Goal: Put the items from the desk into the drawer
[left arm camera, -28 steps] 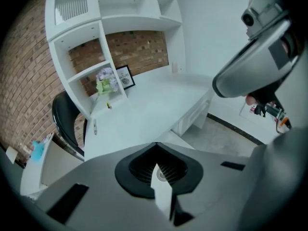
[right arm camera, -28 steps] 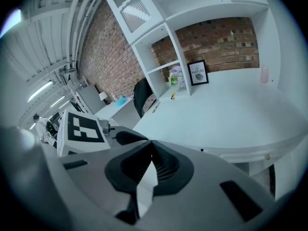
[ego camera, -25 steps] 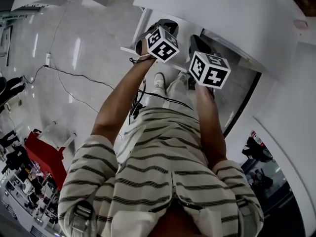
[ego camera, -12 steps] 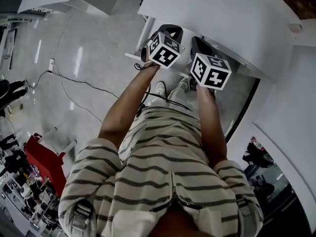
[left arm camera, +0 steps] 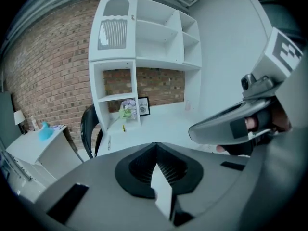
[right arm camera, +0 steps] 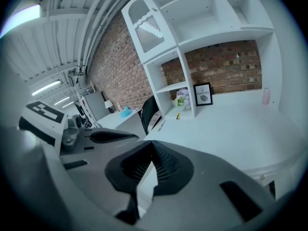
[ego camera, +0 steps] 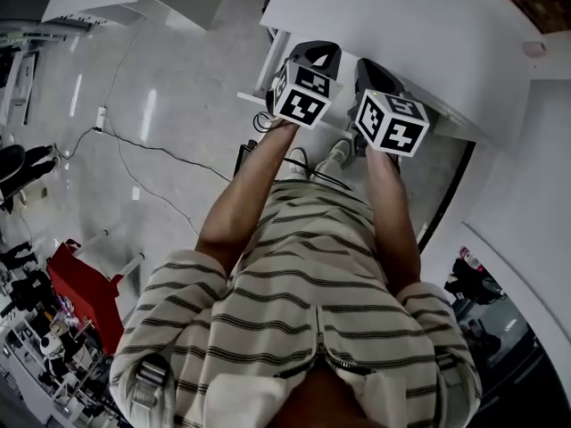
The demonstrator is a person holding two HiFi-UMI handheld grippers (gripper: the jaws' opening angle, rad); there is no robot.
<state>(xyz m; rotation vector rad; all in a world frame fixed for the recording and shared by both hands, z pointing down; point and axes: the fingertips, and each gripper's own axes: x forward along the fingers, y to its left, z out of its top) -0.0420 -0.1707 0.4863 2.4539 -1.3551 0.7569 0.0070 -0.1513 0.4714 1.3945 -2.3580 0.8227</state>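
Both left gripper [ego camera: 314,56] and right gripper [ego camera: 370,69] hold jaws together, empty, by the desk [ego camera: 428,25]; shelf items [right arm camera: 182,100] indistinct

Left claw [ego camera: 314,56], right claw [ego camera: 370,71], nearer desk [ego camera: 428,25]

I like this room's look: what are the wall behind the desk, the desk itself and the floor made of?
Wall: bare red-brown brick, matte, with mortar lines showing.
Desk: smooth white top with no visible grain, probably painted or laminated board.
Floor: pale and glossy, with streaks of reflected light; possibly polished tile or a coating.
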